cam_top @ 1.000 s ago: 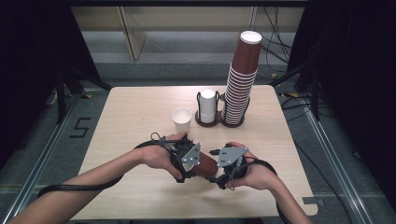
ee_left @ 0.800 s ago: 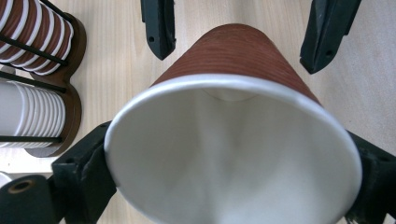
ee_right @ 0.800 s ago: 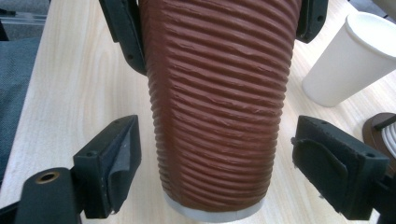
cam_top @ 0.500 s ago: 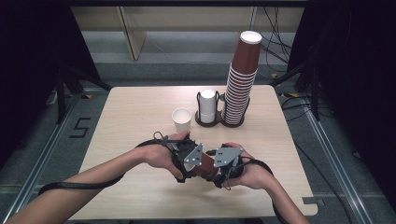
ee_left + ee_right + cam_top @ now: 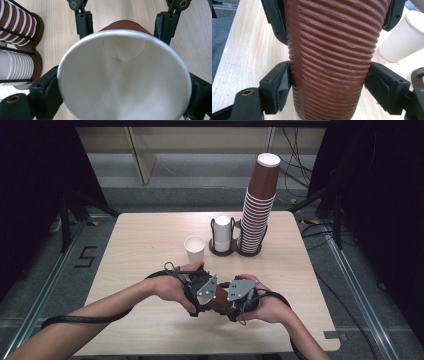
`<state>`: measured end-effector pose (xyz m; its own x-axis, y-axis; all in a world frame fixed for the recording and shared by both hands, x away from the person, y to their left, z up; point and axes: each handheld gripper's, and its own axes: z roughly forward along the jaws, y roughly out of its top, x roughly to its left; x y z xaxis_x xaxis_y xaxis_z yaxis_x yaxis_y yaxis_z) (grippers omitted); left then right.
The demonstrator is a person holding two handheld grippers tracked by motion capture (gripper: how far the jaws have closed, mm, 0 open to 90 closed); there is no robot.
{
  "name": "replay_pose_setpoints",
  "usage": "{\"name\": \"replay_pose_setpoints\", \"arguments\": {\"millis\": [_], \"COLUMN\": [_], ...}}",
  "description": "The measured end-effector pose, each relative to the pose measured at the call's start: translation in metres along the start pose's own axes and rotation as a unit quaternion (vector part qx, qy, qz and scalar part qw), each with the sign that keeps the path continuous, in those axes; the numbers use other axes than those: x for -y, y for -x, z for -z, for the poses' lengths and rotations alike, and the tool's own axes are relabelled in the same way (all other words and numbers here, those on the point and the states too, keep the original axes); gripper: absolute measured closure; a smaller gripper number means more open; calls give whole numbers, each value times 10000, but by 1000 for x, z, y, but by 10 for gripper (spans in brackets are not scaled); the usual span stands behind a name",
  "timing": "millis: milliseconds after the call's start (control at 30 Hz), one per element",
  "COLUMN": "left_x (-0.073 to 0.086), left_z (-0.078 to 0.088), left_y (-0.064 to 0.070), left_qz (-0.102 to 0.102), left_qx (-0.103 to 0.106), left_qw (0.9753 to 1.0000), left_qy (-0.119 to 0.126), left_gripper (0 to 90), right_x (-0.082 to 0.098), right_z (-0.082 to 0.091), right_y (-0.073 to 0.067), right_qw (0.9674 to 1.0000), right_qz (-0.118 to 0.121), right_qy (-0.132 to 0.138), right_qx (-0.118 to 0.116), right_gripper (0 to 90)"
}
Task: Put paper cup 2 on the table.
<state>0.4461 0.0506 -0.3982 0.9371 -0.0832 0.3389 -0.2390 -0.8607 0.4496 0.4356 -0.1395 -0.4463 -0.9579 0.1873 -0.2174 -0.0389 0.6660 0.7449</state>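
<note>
A brown ribbed paper cup (image 5: 220, 301) lies on its side between my two grippers, just above the table's front middle. My left gripper (image 5: 202, 301) is shut on the cup's wide rim; the left gripper view looks into the white inside of the cup (image 5: 125, 82), with a jaw on each side of the rim. My right gripper (image 5: 236, 304) holds the narrower lower part of the cup (image 5: 329, 62). Its jaws have just been closing, and both pads (image 5: 287, 85) now rest against the ribbed wall.
A single white cup (image 5: 194, 249) stands upright on the wooden table (image 5: 145, 235) behind my hands. Further back, a dark holder carries a short white cup stack (image 5: 222, 233) and a tall brown cup stack (image 5: 258, 205). Dark floor and cables surround the table.
The right gripper has edged left toward the left gripper, and the two now sit closer together on the brown cup. The left hand has stayed put.
</note>
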Motion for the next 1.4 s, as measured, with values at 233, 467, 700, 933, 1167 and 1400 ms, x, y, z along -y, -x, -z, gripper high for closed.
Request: {"name": "replay_pose_setpoints", "arguments": {"millis": [233, 467, 700, 933, 1167, 1400], "left_x": [-2, -4, -1, 10, 23, 37], "left_z": [0, 2, 6, 9, 11, 3], "left_y": [1, 1, -2, -2, -1, 5], "left_qz": [-27, -21, 223, 412, 811, 1621], "left_qx": [11, 28, 22, -3, -96, -385], "left_qw": [10000, 9999, 9989, 9972, 9923, 9735], "left_qy": [49, 95, 400, 625, 928, 1570], "left_gripper": [94, 94, 50, 0, 0, 0], "right_x": [0, 2, 4, 10, 18, 29], "right_z": [-4, -3, 2, 9, 16, 18], "right_y": [-1, -1, -1, -2, -1, -3], "right_qw": [9998, 10000, 9999, 9992, 9972, 9923], "right_qz": [25, 64, 17, -108, -222, -487], "right_qy": [-174, -65, 144, 296, 604, 879], "right_qx": [-58, 22, 67, 237, 378, 728], "right_gripper": [177, 224, 228, 228, 226, 221]}}
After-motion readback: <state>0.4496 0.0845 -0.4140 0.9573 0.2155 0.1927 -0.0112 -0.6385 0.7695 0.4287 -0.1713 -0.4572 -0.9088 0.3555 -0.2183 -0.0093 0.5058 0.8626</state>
